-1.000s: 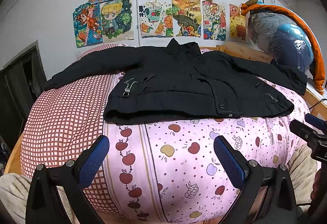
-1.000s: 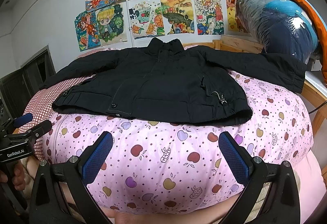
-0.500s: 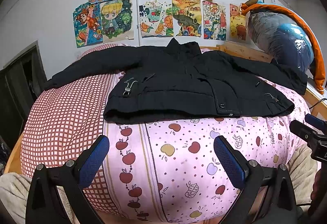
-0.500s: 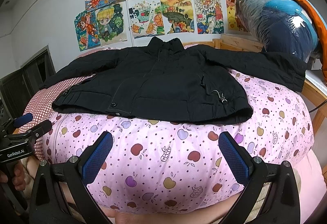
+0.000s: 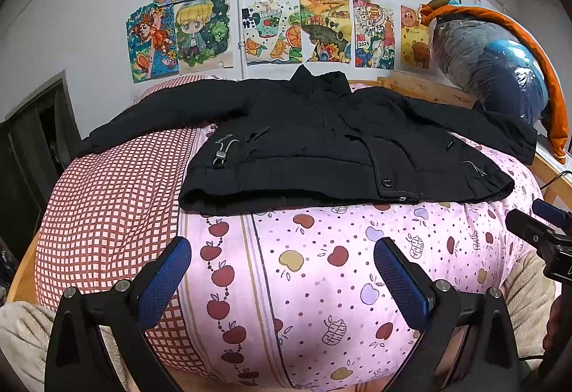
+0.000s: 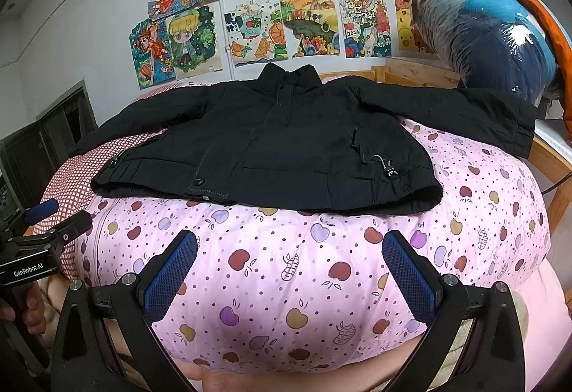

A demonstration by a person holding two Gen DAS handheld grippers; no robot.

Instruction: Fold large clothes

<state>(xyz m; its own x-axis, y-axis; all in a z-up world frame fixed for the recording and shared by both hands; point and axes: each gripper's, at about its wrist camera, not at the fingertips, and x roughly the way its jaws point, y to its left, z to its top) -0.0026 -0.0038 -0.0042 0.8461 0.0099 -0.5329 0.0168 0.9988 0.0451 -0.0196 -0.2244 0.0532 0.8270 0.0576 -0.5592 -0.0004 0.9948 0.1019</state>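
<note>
1. Your left claw [image 5: 282, 270] and right claw [image 6: 291, 270] both gape wide, holding nothing, low over the pink quilt [image 6: 286, 249].
2. The black jacket [image 6: 286, 148] lies flat on the bed, sleeves spread.
3. No fold is made yet; every fold remains.

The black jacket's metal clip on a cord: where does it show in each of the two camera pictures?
Left wrist view: metal clip left of centre, on the black jacket.
Right wrist view: a similar clip right of centre; possibly the other side's.
Shared landmark: the blond cartoon drawing.
</note>
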